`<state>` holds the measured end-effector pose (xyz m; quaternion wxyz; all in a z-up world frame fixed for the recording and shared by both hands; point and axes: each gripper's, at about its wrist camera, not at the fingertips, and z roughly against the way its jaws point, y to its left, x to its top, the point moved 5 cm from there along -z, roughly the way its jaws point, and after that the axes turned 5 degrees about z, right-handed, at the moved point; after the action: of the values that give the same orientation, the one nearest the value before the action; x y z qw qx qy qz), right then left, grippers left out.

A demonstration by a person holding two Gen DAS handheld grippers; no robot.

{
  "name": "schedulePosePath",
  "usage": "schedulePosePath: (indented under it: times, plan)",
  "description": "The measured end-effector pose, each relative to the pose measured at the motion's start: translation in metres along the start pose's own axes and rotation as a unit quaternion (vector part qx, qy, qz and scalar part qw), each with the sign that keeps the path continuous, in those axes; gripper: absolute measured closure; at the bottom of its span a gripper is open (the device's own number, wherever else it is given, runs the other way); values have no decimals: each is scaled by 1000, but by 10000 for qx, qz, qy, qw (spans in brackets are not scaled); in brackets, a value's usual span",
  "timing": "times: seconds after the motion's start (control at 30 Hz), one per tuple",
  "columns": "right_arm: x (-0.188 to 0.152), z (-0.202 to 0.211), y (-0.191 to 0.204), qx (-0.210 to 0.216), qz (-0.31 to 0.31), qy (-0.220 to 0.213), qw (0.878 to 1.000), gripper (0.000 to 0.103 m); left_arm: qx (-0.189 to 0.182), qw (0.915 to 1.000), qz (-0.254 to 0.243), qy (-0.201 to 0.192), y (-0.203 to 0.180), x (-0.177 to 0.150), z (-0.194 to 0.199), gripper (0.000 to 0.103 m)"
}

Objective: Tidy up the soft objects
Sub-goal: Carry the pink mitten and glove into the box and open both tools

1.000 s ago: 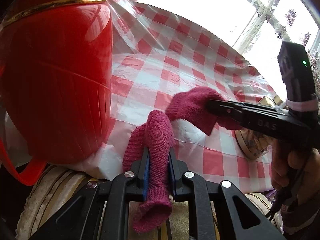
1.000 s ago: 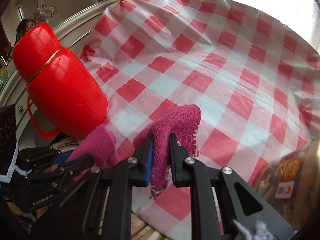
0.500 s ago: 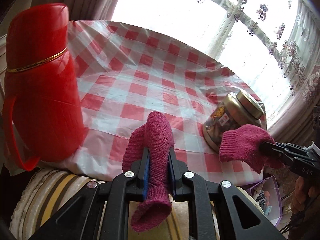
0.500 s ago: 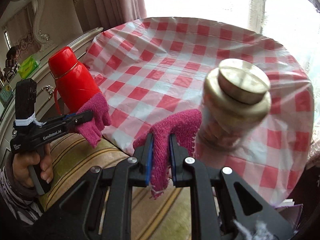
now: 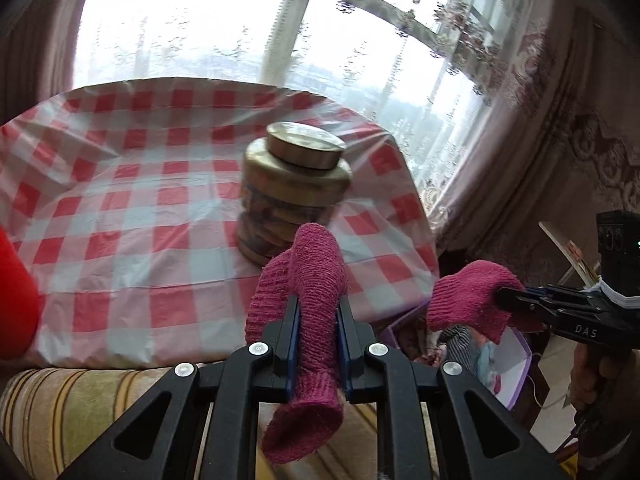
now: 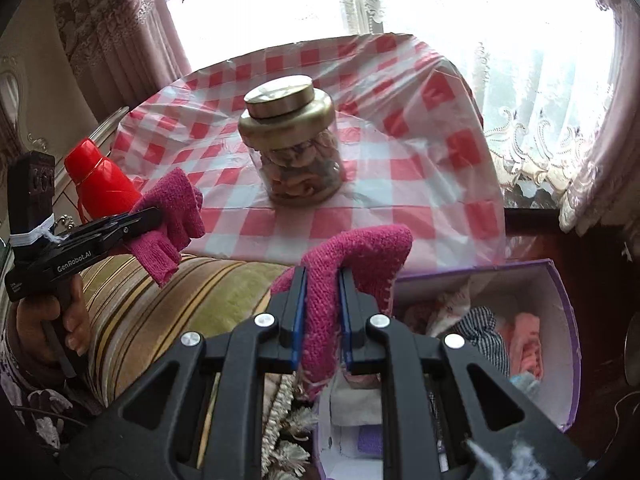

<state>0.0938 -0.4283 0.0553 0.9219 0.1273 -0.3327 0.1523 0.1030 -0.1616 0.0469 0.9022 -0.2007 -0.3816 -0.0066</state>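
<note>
Item one: pink knit glove (image 5: 316, 280), held in our left tool (image 5: 318, 320). The jaws stood nearly shut, pads pressed on the cuff end, the fingers of the glove flopping up and forward, the cuff hanging down behind. It hung in the air at the near edge of the bench (image 5: 120, 200), clear of the cloth.

Item two: second pink glove (image 6: 352, 264), held the same way in our right tool (image 6: 322, 320), jaws nearly closed on its middle. It hung above the near left corner of the purple box (image 6: 560, 280), which stood low at the right of the bench and already held folded soft things: a checked cloth (image 6: 484, 332) and something pink (image 6: 524, 340).

Handling, as we judged it: both gloves were light, limp and stretchy, with no stiffness to steer by. They would not slip from the pads, as the knit grips well, but loose yarn could snag on the pad edges at release. The best hold was across the ribbed cuff or the palm, where the fabric bunches thick; a single finger would stretch and droop.

Also noted: a glass jar with a gold lid (image 6: 292, 136) near the middle of the checked bench, a red flask (image 6: 100, 184) at far left, and a striped cushion (image 6: 180, 292) below the near edge.
</note>
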Motion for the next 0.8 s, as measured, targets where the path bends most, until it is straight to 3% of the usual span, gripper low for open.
schedulePosePath:
  times: [0.27,0.5,0.6,0.67,0.73,0.8]
  plan:
    - [-53,4,-37,-29,-559,126,9984,85,-574,9936,-944,236,-95,-18,-10,86]
    - [-101,-9,-67,-337,-976,575,9930,81,-949,9832,-1458,552,-149,-39,-21,86]
    - [-119,-13,-77,-530,-1099,773,9895,72,-1112,9781,-1571,795,-165,-52,-30,82]
    - [-129,-13,-81,-627,-1163,887,9873,51,-1193,9741,-1634,1010,-173,-63,-39,65]
    - [-135,-8,-84,-795,-1171,918,9857,40,-1255,9693,-1645,1329,-179,-75,-51,53]
    - [-139,-2,-86,-927,-1203,935,9840,37,-1247,9665,-1625,1548,-181,-87,-59,52]
